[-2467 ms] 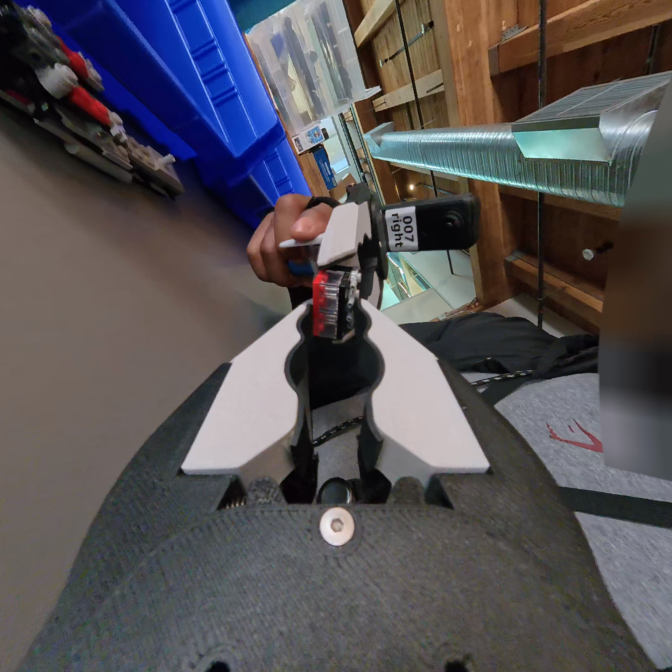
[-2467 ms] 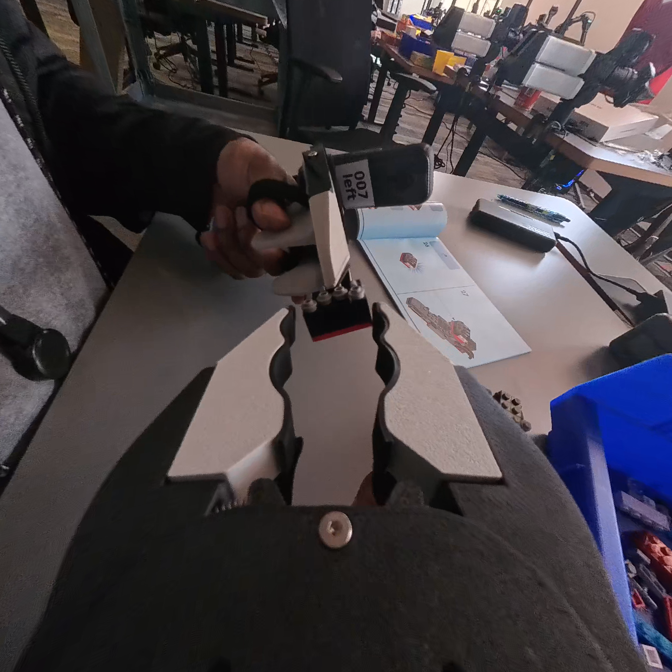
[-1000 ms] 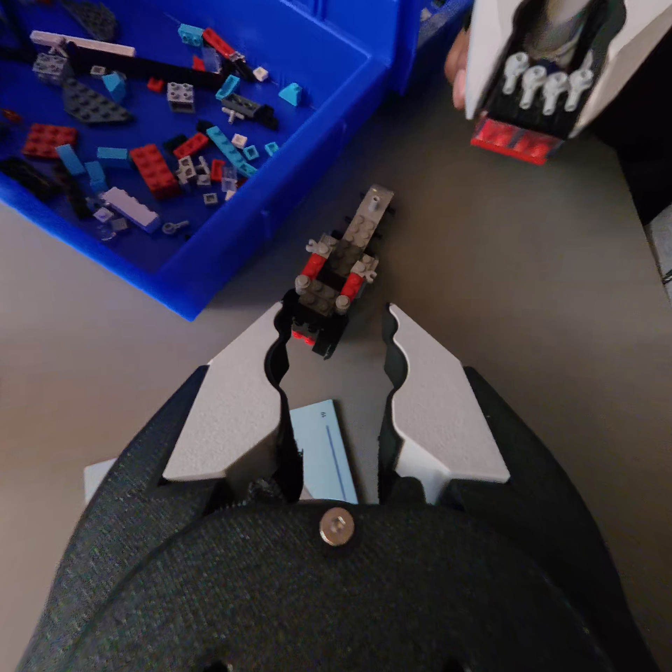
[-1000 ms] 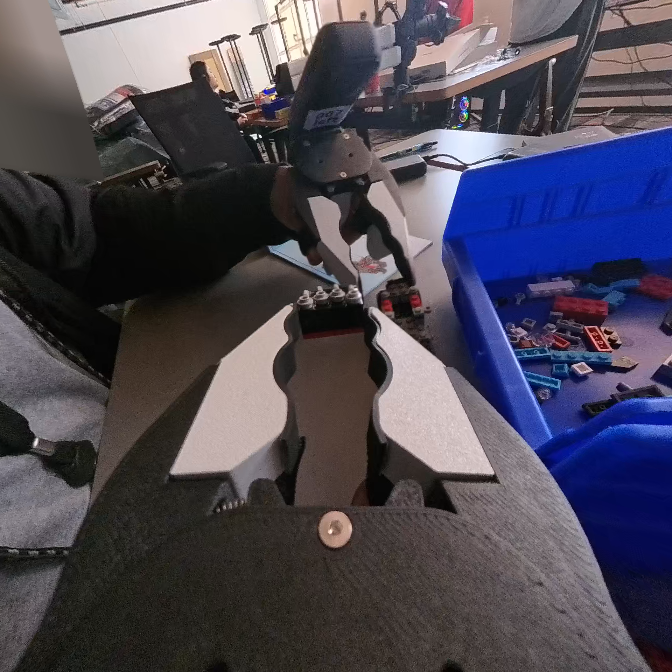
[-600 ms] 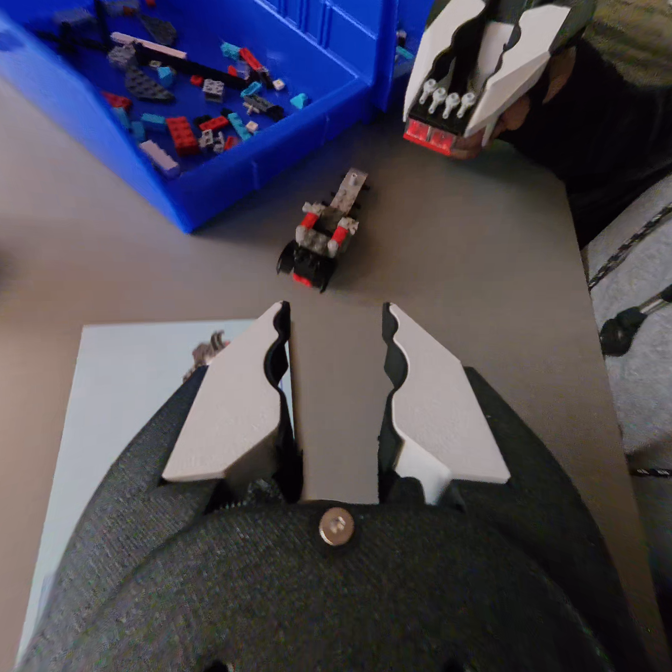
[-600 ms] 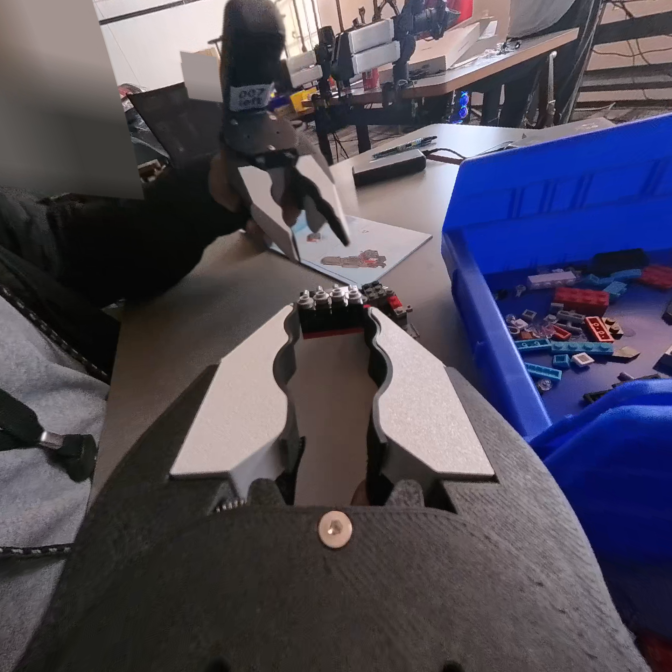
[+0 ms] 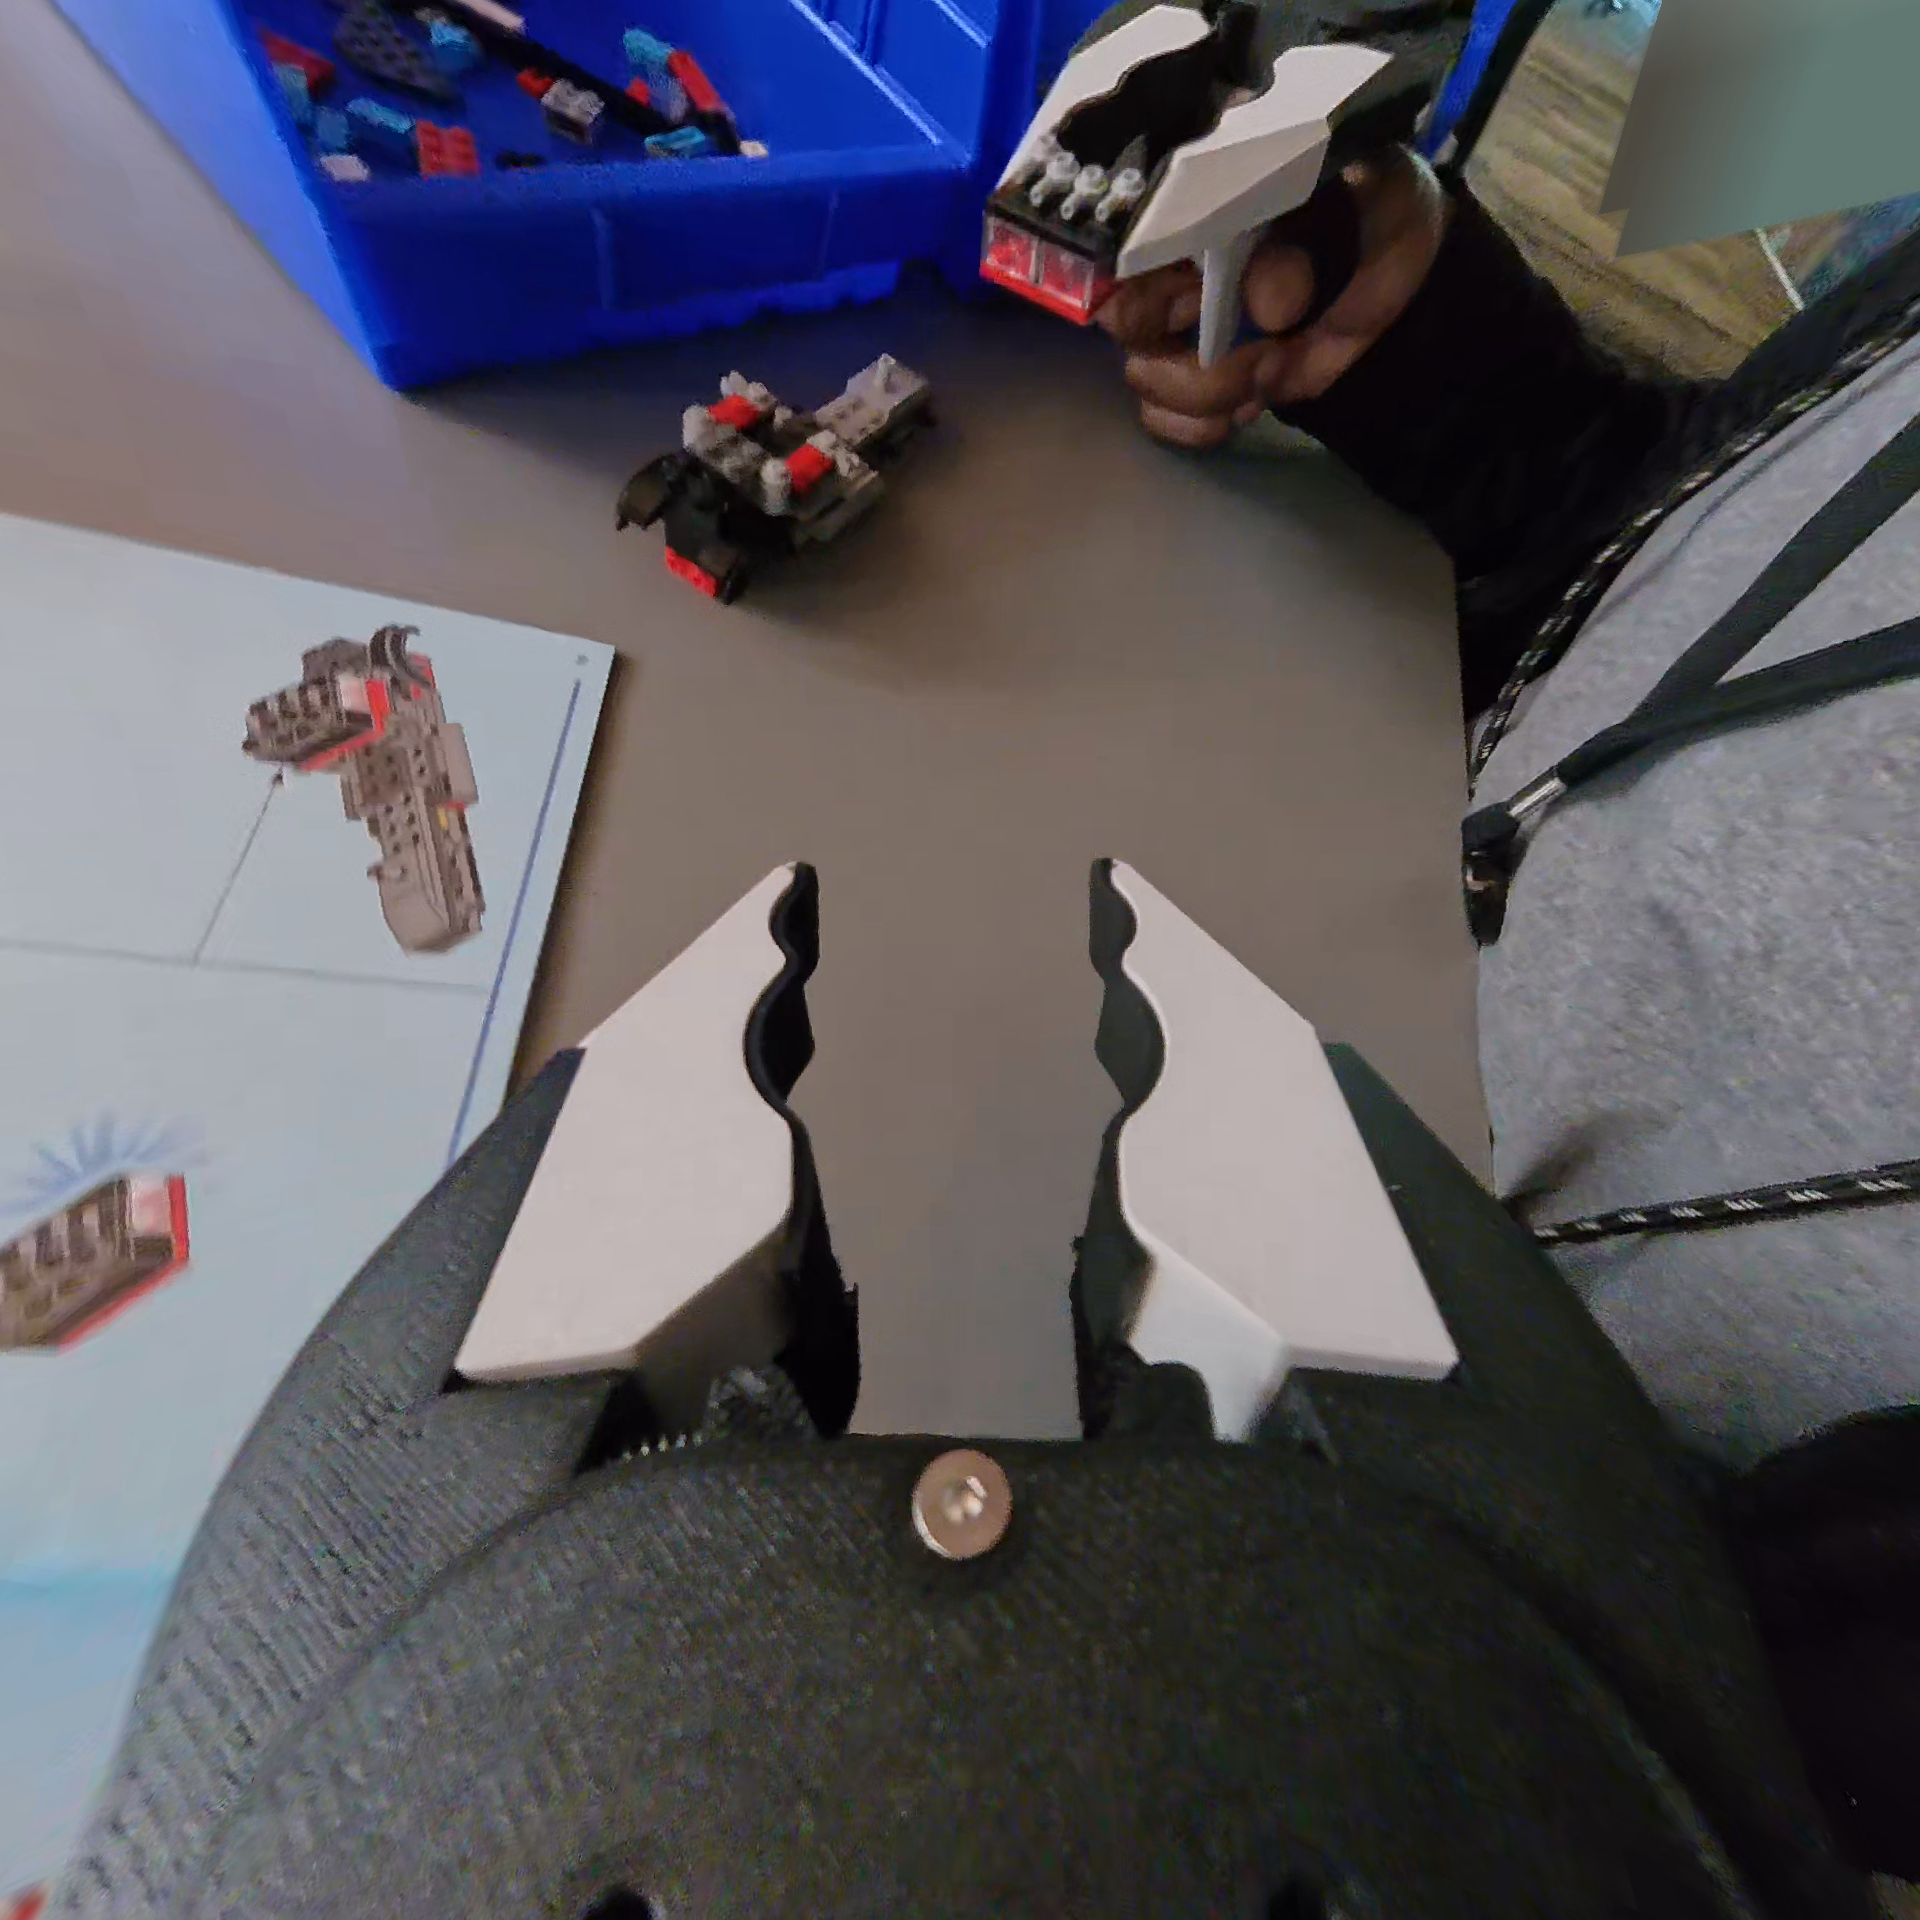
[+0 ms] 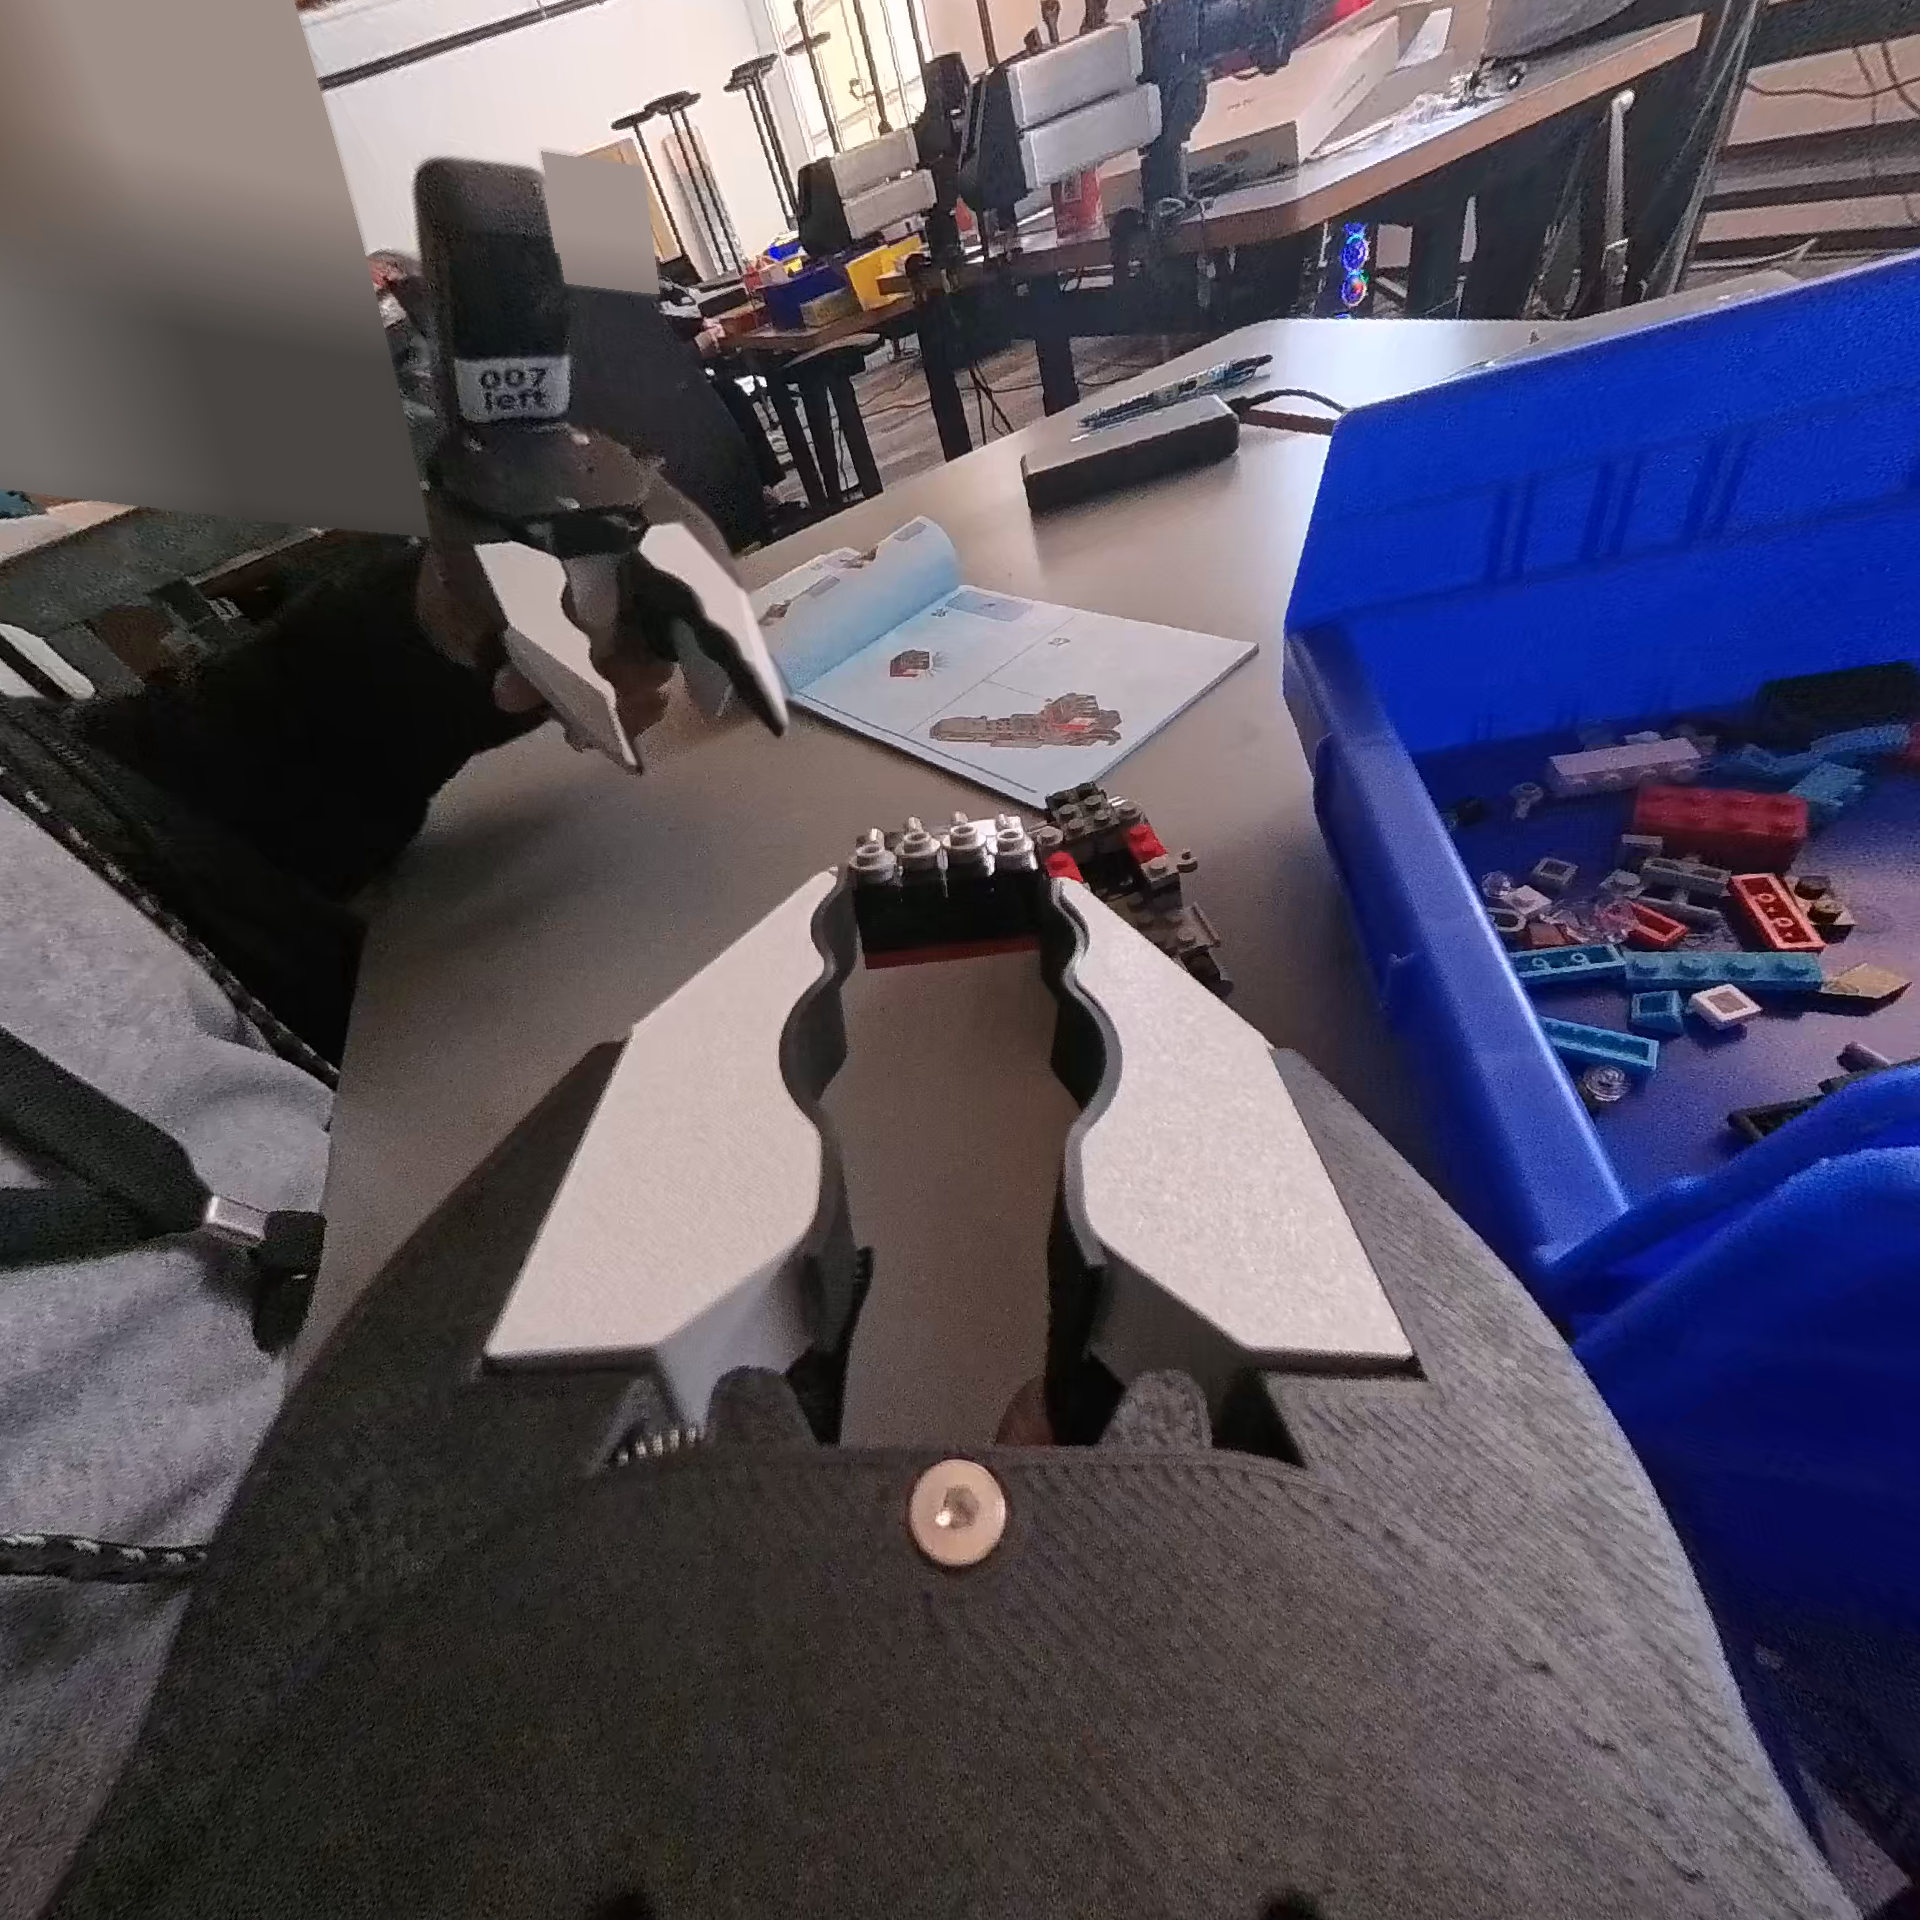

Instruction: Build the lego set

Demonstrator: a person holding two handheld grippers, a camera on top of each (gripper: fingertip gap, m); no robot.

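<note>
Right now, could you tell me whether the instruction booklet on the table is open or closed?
Open: the instruction booklet lies flat on the table, its pictured pages facing up.

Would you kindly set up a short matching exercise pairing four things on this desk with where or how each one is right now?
Things:
1. left gripper
2. small black and red block
3. half-built model
4. instruction booklet

States:
A. lying open on the table
B. clamped in the right gripper
C. open, holding nothing
D. standing on the table beside the blue bin

Pairs: 1-C, 2-B, 3-D, 4-A
</note>
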